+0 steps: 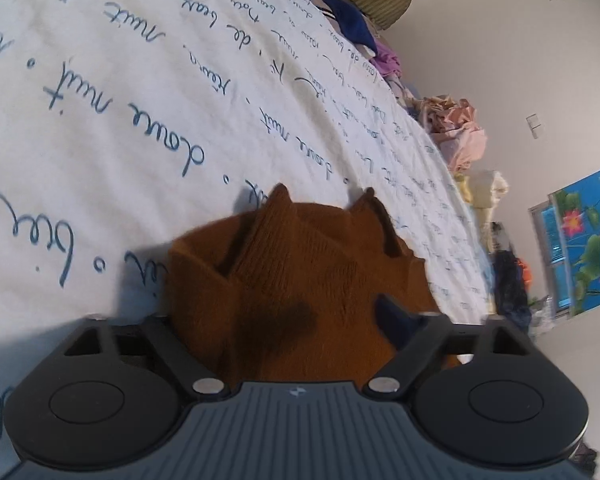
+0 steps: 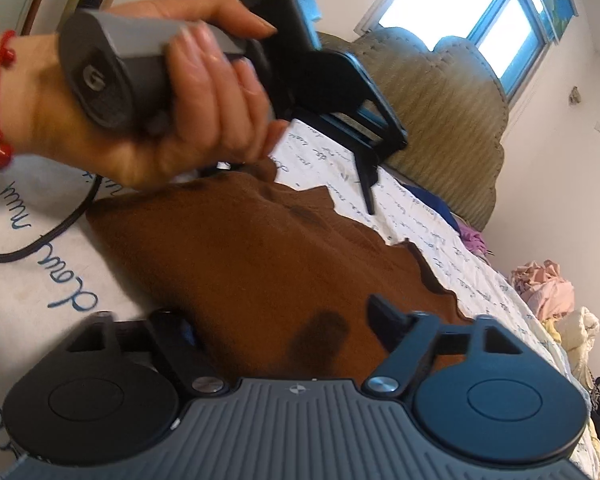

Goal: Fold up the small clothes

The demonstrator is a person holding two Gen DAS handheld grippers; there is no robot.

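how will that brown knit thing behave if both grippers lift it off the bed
The brown knit garment already buckles into soft peaks and folds, so it will probably sag and drape between the grippers rather than hold flat. Its ribbed, fuzzy surface looks unlikely to slip. It appears thin and small, so likely light.

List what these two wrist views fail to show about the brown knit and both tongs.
- Left wrist view: the brown knit bunches over the left tongs; fingertips hidden, grip unclear.
- Right wrist view: near edge of the knit and the right tongs fingertips hidden by folds.
- Right wrist view: the hand and its tool are motion-blurred.
- Garment type: unclear in both.
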